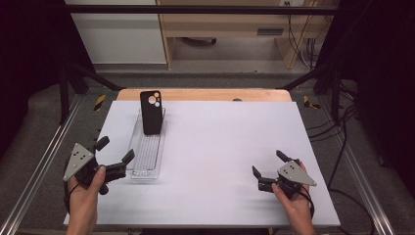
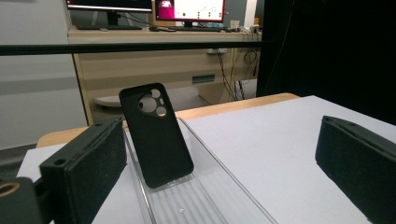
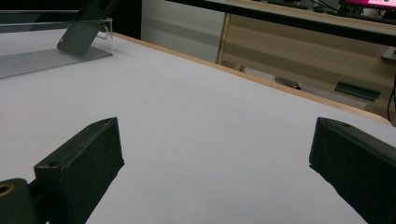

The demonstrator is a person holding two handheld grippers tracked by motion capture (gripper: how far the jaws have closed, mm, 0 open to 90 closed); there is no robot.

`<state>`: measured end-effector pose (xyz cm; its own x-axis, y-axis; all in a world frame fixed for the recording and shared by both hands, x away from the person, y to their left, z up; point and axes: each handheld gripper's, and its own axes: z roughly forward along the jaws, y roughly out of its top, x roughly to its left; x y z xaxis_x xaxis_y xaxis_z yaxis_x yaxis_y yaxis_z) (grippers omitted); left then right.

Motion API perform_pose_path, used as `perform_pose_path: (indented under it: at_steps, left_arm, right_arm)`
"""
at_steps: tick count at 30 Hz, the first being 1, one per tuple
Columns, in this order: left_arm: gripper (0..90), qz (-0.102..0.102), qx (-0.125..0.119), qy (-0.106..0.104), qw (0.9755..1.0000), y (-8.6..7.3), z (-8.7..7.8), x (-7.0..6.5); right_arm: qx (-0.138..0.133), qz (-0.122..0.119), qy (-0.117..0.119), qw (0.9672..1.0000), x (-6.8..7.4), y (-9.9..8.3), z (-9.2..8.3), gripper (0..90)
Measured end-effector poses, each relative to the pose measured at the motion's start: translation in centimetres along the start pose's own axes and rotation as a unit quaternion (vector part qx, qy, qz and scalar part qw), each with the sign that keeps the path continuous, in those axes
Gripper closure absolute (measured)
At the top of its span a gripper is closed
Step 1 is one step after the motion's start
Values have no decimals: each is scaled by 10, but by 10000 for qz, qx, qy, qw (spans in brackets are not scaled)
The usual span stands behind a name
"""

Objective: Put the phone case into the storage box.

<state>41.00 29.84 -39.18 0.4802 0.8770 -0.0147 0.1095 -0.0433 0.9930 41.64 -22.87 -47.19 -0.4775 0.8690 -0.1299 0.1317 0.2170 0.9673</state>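
Observation:
A black phone case [image 1: 151,112] with round camera cut-outs stands tilted against the far end of a clear ribbed tray [image 1: 145,155] on the left of the white table. My left gripper [image 1: 116,149] is open just left of the tray's near end, jaws wide apart with nothing between them. In the left gripper view the phone case [image 2: 156,135] leans in the tray [image 2: 210,198] ahead of the left gripper [image 2: 219,172]. My right gripper [image 1: 268,163] is open over bare table at the near right. In the right gripper view the right gripper [image 3: 217,158] faces the distant phone case [image 3: 81,30].
The white table top [image 1: 225,147] has a wooden strip [image 1: 205,94] along its far edge. Black frame bars [image 1: 63,93] and cables [image 1: 342,132] flank the table. A wooden desk [image 2: 159,65] stands behind.

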Motion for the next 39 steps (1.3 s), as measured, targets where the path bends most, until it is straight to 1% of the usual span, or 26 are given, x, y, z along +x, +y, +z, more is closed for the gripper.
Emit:
perform_pose_path:
  at_steps: [8, 11, 17, 22, 29, 33, 38, 39]
  left_arm:
    - [15, 10, -40, 97, 9999, -14, -6, 2]
    - [12, -12, -54, 171, 9998, -20, -8, 3]
    - [9, 10, -111, 213, 9997, -24, -11, 4]
    - [9, 41, -136, 131, 9998, -29, -12, 3]
    - [9, 24, -154, 129, 9998, -36, -13, 2]
    - [9, 59, -173, 168, 9997, -38, -13, 1]
    - [8, 88, -202, 111, 9997, -41, -13, 0]
    - [9, 129, -254, 44, 9996, -42, -12, 0]
  right_arm:
    - [-7, -2, -1, 10000, 0, 0, 0, 31]
    - [-8, -6, -2, 10000, 0, 0, 0, 31]
    - [-12, -5, -6, 10000, -1, 0, -1, 31]
    - [-21, -7, -10, 10000, -1, 0, -1, 34]
    - [-33, -2, -9, 10000, -2, 0, -2, 34]
    - [-36, -6, -11, 10000, -2, 0, -2, 33]
    - [-36, -6, -16, 10000, -3, 0, -2, 33]
    - [-37, -9, -17, 10000, -3, 0, -2, 34]
